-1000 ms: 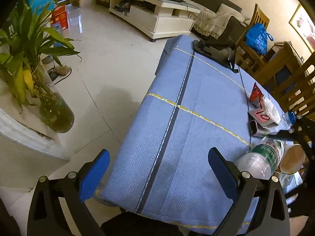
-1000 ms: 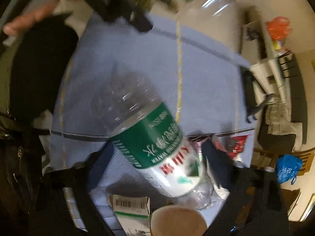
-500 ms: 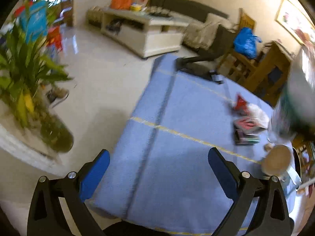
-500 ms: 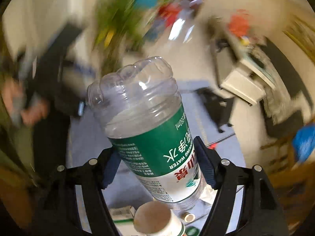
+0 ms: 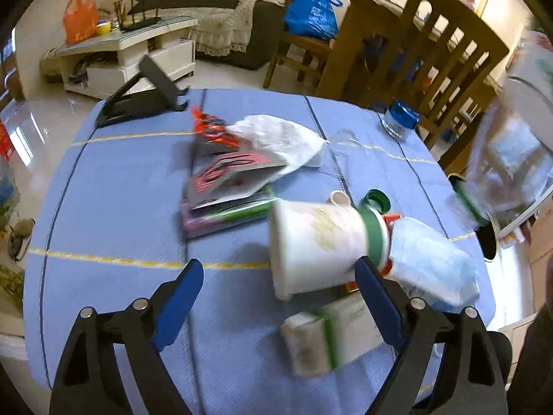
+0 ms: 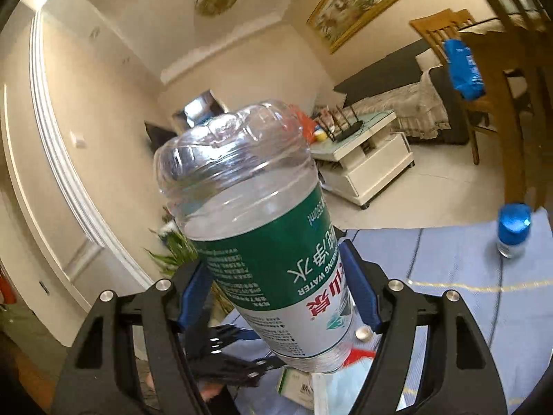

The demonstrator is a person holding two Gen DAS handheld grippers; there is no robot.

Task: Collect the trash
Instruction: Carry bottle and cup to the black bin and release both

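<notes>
Since a second ago, when the left gripper [image 5: 276,297] looked along bare blue cloth, its view has swung onto the trash pile. Jaws have just been closing slightly, yet stand wide with nothing gripped; a white cup [image 5: 318,242] with a green band lies on its side just beyond the right finger, likely the next pick. Left of it a pink-and-grey card [image 5: 231,176] and a red wrapper [image 5: 211,128]; print unreadable. Near: a small carton [image 5: 328,339], blurred.

To the right, the water bottle [image 6: 262,235] has gone from lying on the table [image 6: 466,311] to hoisted, base up, clamped in the right gripper [image 6: 276,294]. One item collected, needs binning. Green label reads upside down: "WATER", Chinese characters including 水. Far right, a blue-capped jar [image 6: 513,231] stands.
</notes>
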